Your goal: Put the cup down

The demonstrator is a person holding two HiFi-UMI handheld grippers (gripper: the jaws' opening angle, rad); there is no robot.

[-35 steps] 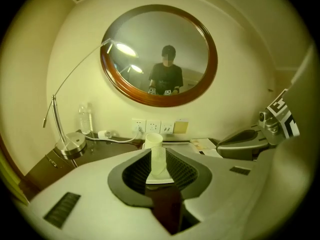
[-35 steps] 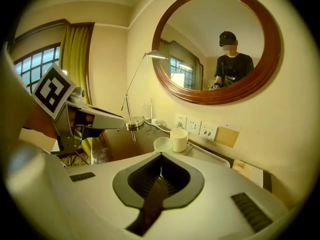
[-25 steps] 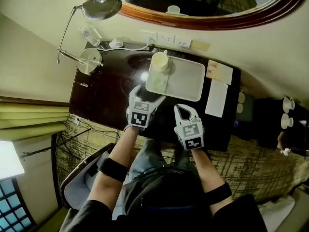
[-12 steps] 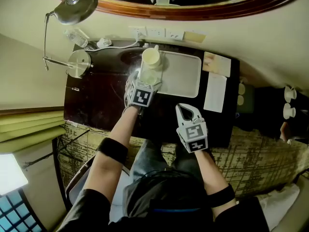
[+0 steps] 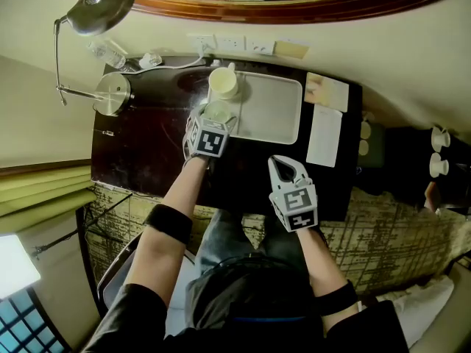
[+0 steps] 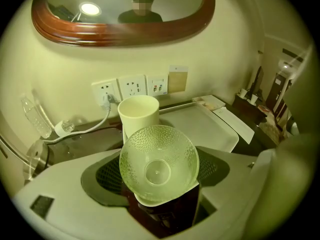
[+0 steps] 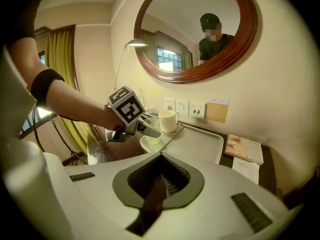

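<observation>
We grip the dimpled clear glass cup [image 6: 159, 159] between our left claw's [image 5: 217, 115] jaws, which have just been closing; our right claw [image 5: 280, 166] is pinched together, empty.

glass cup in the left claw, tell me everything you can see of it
The glass cup is clear, its dimpled wall flaring from a small smooth base. It stands empty and upright on the near left corner of the white tray, before the white mug. The left claw straddles it; its jaws have just been closing, and the pads seem to touch its rim on both sides.
</observation>
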